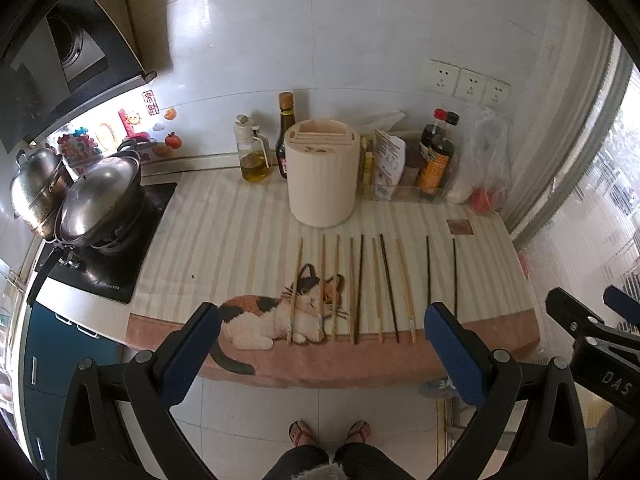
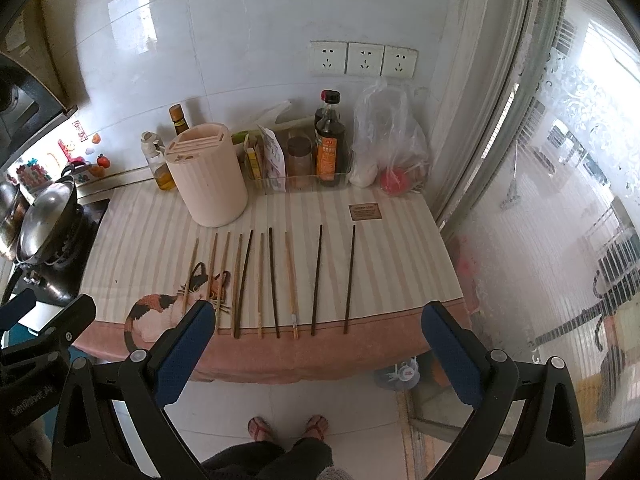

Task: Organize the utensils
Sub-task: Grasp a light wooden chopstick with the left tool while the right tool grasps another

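Nothing has been picked up yet, so this looks like the very start of the job. Ten thin chopsticks (image 1: 362, 288), some pale wood and some dark brown, lie side by side in a loose row on the striped cream cloth with a calico cat print (image 1: 224, 240) that covers the worktop (image 1: 92, 308). Their tips point toward the far wall and their handles toward the pink near hem. Two dark sticks at the right end sit a little apart from the rest.

Just beyond the row, toward the far side and left of its middle, stands the cream cylindrical utensil holder with slots in its top (image 1: 322, 178). Its slots appear empty, though their depths cannot be seen. Behind it are oil and sauce bottles (image 1: 436, 156), and a lidded steel wok (image 1: 100, 204) sits on the hob at the far left.

The left hand-held gripper (image 1: 322, 326) hovers off the near edge of the worktop with its blue-padded jaws spread wide and nothing between them. The right hand-held gripper (image 2: 318, 324) is held the same way, wide apart and empty, facing the right half of the row.

The next move probably calls for lowering one gripper onto a single chopstick near its handle end. The sticks are slim and lie flat and close together, so the pads must straddle one stick without nudging its neighbours. The stick would then need tilting upright and threading into a holder slot.
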Motion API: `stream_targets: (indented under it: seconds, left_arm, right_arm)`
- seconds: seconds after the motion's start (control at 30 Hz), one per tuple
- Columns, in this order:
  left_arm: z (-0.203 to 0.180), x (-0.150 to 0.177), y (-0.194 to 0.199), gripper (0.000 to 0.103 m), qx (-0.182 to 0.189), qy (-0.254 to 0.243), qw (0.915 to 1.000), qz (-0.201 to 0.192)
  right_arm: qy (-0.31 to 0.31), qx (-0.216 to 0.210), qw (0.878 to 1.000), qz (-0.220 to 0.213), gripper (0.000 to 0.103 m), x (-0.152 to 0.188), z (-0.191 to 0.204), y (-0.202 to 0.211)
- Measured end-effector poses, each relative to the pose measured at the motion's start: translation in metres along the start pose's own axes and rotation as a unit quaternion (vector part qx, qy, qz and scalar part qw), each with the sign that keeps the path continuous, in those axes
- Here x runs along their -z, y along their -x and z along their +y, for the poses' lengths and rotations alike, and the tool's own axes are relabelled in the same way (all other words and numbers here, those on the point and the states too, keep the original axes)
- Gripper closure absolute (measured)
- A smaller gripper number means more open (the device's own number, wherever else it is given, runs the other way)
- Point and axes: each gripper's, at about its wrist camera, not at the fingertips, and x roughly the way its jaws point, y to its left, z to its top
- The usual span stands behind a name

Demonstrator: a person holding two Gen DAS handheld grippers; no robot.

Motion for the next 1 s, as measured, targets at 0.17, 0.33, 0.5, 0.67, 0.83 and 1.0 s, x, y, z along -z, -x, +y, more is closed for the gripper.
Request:
stream_targets:
  seconds: [0.17, 0.33, 0.5, 0.67, 0.83, 1.0]
  left_arm:
    - [0.017, -0.013, -0.027, 0.0, -0.019, 0.004, 0.9997, -0.016]
    - [0.04, -0.027, -0.066, 0.0, -0.044, -0.002, 0.9989, -0.016]
    - [0.059, -0.035, -0.119, 0.0, -0.047, -0.013, 0.9987, 0.015]
    - [0.069, -0.039, -0.187, 0.002, -0.042, -0.014, 0.9951, 0.088]
    - [0.068, -0.033, -0.258, 0.03, -0.047, -0.015, 0.984, 0.171]
    - [0.06, -0.021, -0.314, 0.033, -0.057, -0.02, 0.9723, 0.226]
  right_arm:
    - [-0.037, -0.021, 0.999, -0.007, 0.0, -0.007, 0.004, -0.024]
    - [-0.051, -0.016, 0.999, 0.007, 0.0, -0.017, 0.017, -0.063]
    - [-0.067, -0.018, 0.997, 0.044, 0.008, -0.026, 0.029, -0.117]
    - [-0.068, -0.022, 0.992, 0.101, 0.026, -0.029, 0.039, -0.185]
    - [-0.053, -0.039, 0.986, 0.155, 0.039, -0.034, 0.045, -0.257]
    - [-0.041, -0.056, 0.977, 0.2, 0.048, -0.038, 0.049, -0.322]
